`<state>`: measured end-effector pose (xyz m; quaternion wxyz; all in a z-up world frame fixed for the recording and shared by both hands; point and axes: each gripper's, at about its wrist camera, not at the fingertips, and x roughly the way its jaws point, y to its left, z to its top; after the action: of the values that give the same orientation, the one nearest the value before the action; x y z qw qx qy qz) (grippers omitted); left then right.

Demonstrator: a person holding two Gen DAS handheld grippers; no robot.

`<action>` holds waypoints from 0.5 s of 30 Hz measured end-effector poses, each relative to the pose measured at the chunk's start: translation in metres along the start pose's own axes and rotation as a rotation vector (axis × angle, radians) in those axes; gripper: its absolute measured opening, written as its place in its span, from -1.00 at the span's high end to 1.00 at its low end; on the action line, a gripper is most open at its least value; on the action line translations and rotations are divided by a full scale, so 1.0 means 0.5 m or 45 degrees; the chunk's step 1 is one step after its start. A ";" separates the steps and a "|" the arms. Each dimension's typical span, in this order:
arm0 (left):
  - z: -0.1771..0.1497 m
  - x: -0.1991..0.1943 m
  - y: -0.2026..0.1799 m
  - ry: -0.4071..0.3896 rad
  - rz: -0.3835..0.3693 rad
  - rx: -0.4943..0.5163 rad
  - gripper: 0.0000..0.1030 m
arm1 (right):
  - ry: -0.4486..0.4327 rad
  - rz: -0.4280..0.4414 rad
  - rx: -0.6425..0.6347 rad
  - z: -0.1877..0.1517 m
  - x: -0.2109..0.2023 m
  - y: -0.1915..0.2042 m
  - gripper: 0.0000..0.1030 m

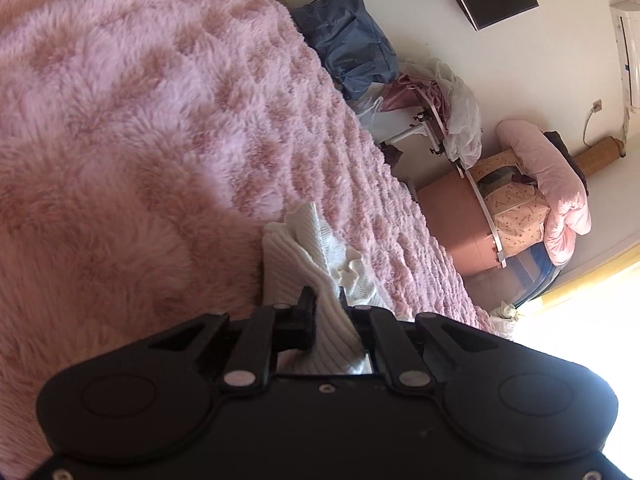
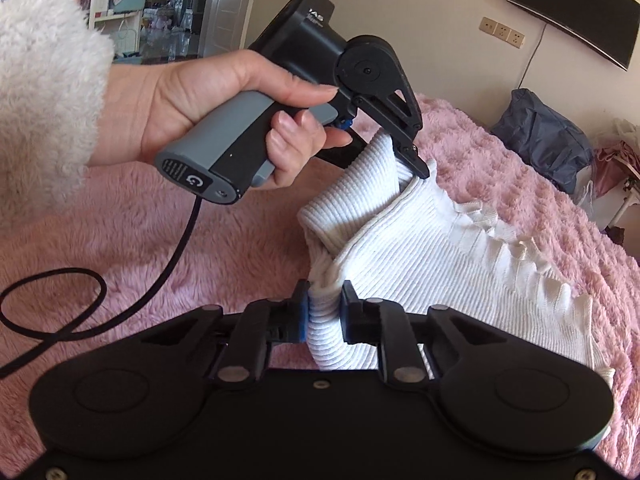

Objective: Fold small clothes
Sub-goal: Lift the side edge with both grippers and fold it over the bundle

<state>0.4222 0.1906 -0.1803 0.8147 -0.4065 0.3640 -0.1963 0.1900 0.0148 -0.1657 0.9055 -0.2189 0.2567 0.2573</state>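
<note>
White ribbed knit garment [image 2: 420, 264]: light, limp, stretchy. Right gripper [image 2: 325, 300] pinches a bunched edge; left gripper [image 2: 408, 160] clamps another, just ahead. Grip hems, not ruffles.

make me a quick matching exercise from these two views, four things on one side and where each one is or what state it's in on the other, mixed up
Column one:
1. white ribbed knit garment
2. fluffy pink blanket
3. dark blue fabric bag
4. black flat screen

Column two:
a. mounted on the wall
b. pinched by both grippers
c. at the bed's far edge
d. spread under the garment

Pairs: 1-b, 2-d, 3-c, 4-a
</note>
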 end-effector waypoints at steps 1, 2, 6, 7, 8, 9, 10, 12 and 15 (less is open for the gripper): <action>-0.001 0.006 -0.018 -0.006 0.006 0.016 0.92 | -0.011 -0.010 0.023 0.000 -0.009 -0.011 0.70; -0.001 0.011 -0.033 -0.012 0.008 0.033 0.92 | -0.022 -0.020 0.042 -0.001 -0.018 -0.021 0.71; -0.010 0.043 -0.094 0.010 -0.035 0.072 0.92 | -0.064 -0.075 0.109 -0.012 -0.051 -0.064 0.72; -0.013 0.056 -0.110 0.024 -0.054 0.072 0.92 | -0.072 -0.087 0.124 -0.016 -0.058 -0.074 0.72; -0.017 0.067 -0.127 0.037 -0.066 0.084 0.92 | -0.076 -0.094 0.143 -0.021 -0.067 -0.085 0.73; -0.020 0.077 -0.142 0.050 -0.069 0.102 0.92 | -0.079 -0.099 0.160 -0.027 -0.075 -0.094 0.73; -0.025 0.090 -0.158 0.063 -0.068 0.124 0.92 | -0.084 -0.110 0.176 -0.034 -0.082 -0.106 0.73; -0.035 0.121 -0.187 0.097 -0.072 0.148 0.93 | -0.090 -0.129 0.206 -0.046 -0.091 -0.127 0.73; -0.059 0.175 -0.226 0.140 -0.077 0.161 0.93 | -0.093 -0.152 0.270 -0.069 -0.104 -0.165 0.74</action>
<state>0.4548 0.0541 -0.1391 0.8113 -0.3536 0.3826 -0.2653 0.1873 -0.0853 -0.1404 0.9461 -0.1272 0.2358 0.1821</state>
